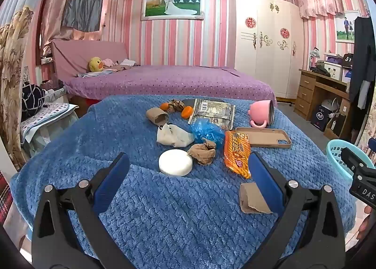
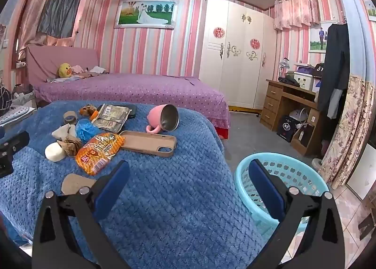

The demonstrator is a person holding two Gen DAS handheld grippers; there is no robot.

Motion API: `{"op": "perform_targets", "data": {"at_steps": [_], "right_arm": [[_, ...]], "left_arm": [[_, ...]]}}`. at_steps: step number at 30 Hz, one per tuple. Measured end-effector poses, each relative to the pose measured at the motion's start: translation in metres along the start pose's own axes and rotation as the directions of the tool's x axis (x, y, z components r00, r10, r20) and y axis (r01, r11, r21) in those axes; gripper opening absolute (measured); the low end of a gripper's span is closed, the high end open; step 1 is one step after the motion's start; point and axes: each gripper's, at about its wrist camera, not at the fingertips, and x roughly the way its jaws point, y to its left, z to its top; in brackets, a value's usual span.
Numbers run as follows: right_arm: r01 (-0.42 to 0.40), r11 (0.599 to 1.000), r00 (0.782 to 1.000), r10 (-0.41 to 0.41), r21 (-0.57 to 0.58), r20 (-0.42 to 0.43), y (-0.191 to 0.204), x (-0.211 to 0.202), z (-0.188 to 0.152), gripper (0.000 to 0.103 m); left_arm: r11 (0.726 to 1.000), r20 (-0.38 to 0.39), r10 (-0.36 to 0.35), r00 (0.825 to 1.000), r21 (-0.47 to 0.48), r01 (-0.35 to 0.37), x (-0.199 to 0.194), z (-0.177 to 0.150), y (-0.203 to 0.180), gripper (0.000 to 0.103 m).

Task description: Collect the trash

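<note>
With both the left gripper and right gripper held wide open and empty, keepers — the phone case, the pink mug — could be swept into the basket with the wrappers.

Blue quilted blanket strewn with bright and brown litter, in a pink-striped bedroom.

On the waffle-textured blue fleece blanket lie a plain white round disc, a crumpled brown paper wad, an orange crinkled snack wrapper with red and yellow print, a glossy blue plastic bag, a tan phone case, a pink mug with a silver steel interior, and a grey-green printed foil packet. A turquoise plastic basket with cut-out holes stands beside it. Behind is a purple bedspread with pale polka dots. The walls carry pink, white and grey stripes. Each tool has blue pads on black arms.
</note>
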Motion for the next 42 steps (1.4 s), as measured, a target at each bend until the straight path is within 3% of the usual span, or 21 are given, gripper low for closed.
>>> {"op": "perform_targets", "data": {"at_steps": [42], "right_arm": [[0.001, 1.0, 1.0, -0.001, -0.005, 0.009, -0.007, -0.013, 0.008, 0.099]], "left_arm": [[1.0, 0.007, 0.003, 1.0, 0.008, -0.003, -0.005, 0.005, -0.003, 0.098]]}}
